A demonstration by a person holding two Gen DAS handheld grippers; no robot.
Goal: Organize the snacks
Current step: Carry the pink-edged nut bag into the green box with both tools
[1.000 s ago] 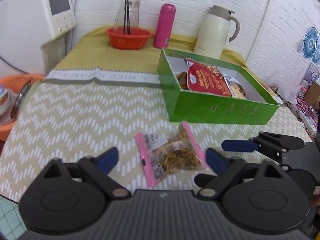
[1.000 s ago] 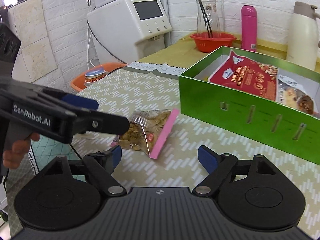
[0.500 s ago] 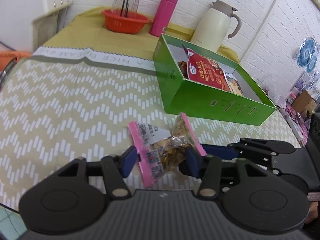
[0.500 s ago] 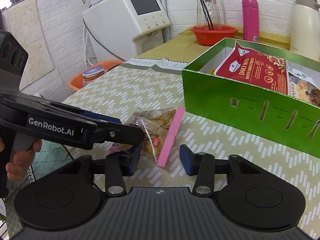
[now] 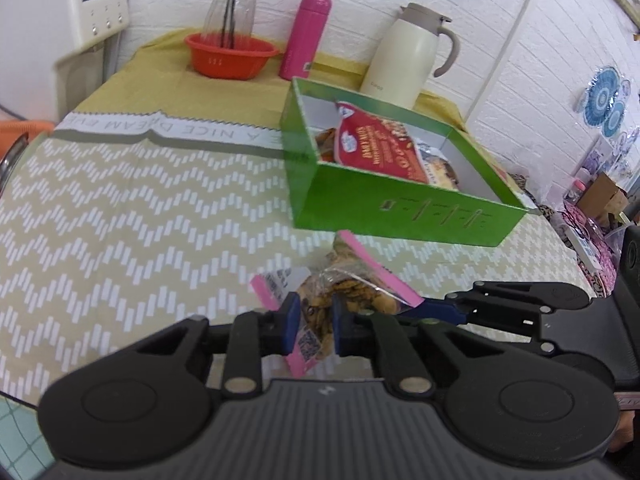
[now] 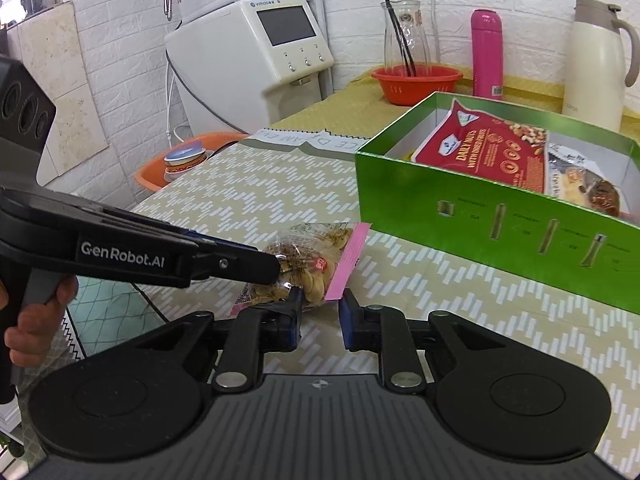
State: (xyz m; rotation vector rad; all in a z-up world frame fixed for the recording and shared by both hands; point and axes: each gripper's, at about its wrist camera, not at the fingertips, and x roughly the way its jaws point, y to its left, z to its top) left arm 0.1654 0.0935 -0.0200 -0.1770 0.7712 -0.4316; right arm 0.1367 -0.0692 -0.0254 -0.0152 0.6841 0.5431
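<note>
A clear snack bag with pink edges (image 5: 340, 292) holds nuts and lies on the zigzag tablecloth in front of a green box (image 5: 400, 208). My left gripper (image 5: 312, 320) is shut on the bag's near end. In the right wrist view the same bag (image 6: 316, 256) sits just past my right gripper (image 6: 320, 312), whose jaws stand narrowly apart and hold nothing; the bag's pink edge lies at the gap. The left gripper's arm (image 6: 140, 252) reaches in from the left. The green box (image 6: 500, 220) holds a red nut packet (image 6: 488, 152) and other snack bags.
At the table's back stand an orange bowl (image 5: 230, 54) with a glass carafe, a pink bottle (image 5: 304, 36) and a cream thermos jug (image 5: 408, 60). A white appliance (image 6: 256, 56) stands at the left. An orange basin (image 6: 176, 164) sits beyond the table's left edge.
My left gripper has closed onto the snack bag's near end. My right gripper has narrowed and moved closer to the bag.
</note>
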